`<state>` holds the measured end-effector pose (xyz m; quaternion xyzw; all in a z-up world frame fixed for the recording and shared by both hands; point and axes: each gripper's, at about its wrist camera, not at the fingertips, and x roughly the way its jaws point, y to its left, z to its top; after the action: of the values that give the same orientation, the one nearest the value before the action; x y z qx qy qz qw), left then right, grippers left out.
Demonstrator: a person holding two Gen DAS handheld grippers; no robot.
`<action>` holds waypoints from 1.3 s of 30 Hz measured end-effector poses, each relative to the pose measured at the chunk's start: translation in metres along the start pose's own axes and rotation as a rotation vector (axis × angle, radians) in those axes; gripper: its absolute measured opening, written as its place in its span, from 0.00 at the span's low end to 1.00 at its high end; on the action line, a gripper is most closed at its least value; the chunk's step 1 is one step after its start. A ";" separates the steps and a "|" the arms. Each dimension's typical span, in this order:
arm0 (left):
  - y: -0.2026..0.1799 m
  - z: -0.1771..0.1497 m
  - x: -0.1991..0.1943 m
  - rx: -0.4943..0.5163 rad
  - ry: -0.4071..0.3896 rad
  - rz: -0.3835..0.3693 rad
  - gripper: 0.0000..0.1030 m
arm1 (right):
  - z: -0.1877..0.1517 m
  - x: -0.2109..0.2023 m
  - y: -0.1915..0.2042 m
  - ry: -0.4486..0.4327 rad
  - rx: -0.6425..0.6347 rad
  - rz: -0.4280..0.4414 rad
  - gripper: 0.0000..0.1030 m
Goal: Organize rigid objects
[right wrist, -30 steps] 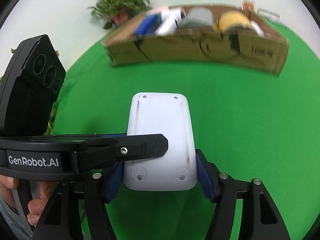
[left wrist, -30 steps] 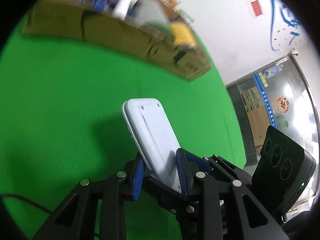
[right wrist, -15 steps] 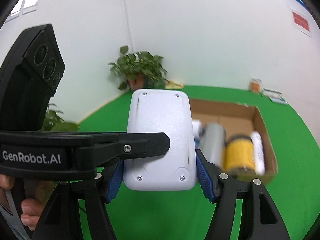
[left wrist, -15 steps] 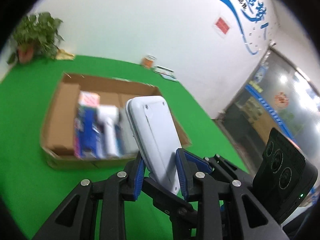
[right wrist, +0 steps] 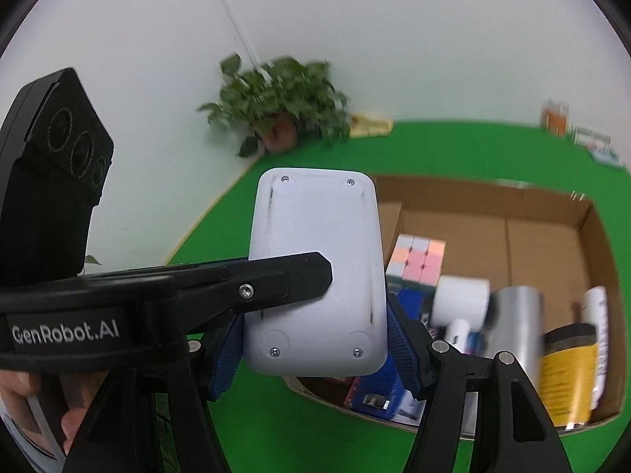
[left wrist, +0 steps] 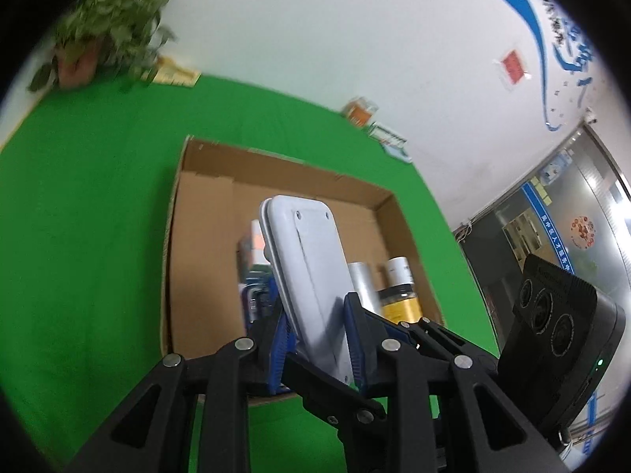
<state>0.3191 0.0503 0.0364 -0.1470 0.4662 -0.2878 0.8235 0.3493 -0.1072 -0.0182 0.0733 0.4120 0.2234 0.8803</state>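
Note:
Both grippers are shut on one white flat plastic device point(left wrist: 311, 276), its screwed back showing in the right wrist view point(right wrist: 315, 268). My left gripper point(left wrist: 317, 339) clamps it across its thickness. My right gripper point(right wrist: 315, 343) clamps its side edges, and the left gripper's finger point(right wrist: 276, 287) crosses its face. The device is held in the air above the near part of an open cardboard box point(left wrist: 197, 236) on the green cloth.
The box point(right wrist: 552, 236) holds a pastel puzzle cube point(right wrist: 418, 260), a white roll point(right wrist: 459, 299), a silver can point(right wrist: 512, 315), a yellow-labelled jar point(right wrist: 568, 370) and blue packets. A potted plant point(right wrist: 280, 94) stands in the far corner. Small items point(left wrist: 359, 112) line the wall.
Both grippers, still holding the device, have risen from low over the cloth and come nearer the box, so its inside now shows below the device.

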 end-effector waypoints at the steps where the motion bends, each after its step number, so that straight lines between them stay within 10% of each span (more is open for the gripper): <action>1: 0.009 0.003 0.007 -0.009 0.017 0.002 0.25 | 0.003 0.015 -0.003 0.028 0.018 0.001 0.61; 16: 0.093 0.008 0.057 -0.201 0.129 0.124 0.24 | -0.015 0.127 -0.040 0.236 0.175 0.105 0.75; 20: 0.063 0.004 0.016 -0.123 -0.042 0.253 0.28 | -0.015 0.077 -0.033 0.082 0.108 0.108 0.93; 24: -0.016 -0.036 -0.041 0.079 -0.373 0.416 0.88 | -0.051 -0.010 -0.023 -0.193 -0.113 -0.084 0.99; 28: -0.091 -0.138 -0.069 0.243 -0.681 0.461 0.99 | -0.115 -0.075 -0.042 -0.348 -0.181 -0.324 0.99; 32: -0.120 -0.203 -0.034 0.239 -0.596 0.557 1.00 | -0.166 -0.105 -0.079 -0.323 -0.123 -0.491 0.99; 39: -0.148 -0.252 -0.002 0.252 -0.497 0.520 0.99 | -0.216 -0.131 -0.105 -0.263 -0.056 -0.504 0.99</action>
<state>0.0534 -0.0595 -0.0184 0.0131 0.2349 -0.0797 0.9687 0.1473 -0.2720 -0.1004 -0.0275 0.2930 -0.0028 0.9557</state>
